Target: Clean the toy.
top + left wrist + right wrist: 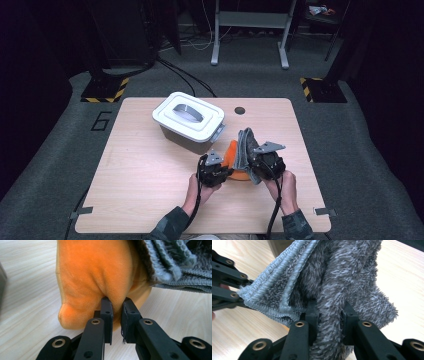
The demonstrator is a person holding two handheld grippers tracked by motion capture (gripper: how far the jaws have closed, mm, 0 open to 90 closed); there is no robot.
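The left gripper (117, 305) is clamped on a fold of the orange plush cloth (100, 272), which bulges just ahead of its jaws and rests on the table (27, 290) under them. The right gripper (329, 312) is clamped on a thick bunch of the grey towel (342, 277), which rises in front of its jaws and hangs down past them; the stitched hem (274, 296) of the towel lies to the left of these jaws. In the high view the two grippers (214, 170) (267, 161) are near each other, with the orange cloth (233, 154) between them and the grey towel (245, 145) standing above the right one. Beyond the left gripper is a closed white-lidded storage box (189, 120). Both pieces seem soft, light and limp, so I think they will sag and fold where they are not supported. The pile is not slippery, but a thin pinch may pull loose; a hold near the hem or on a doubled fold should be safer.
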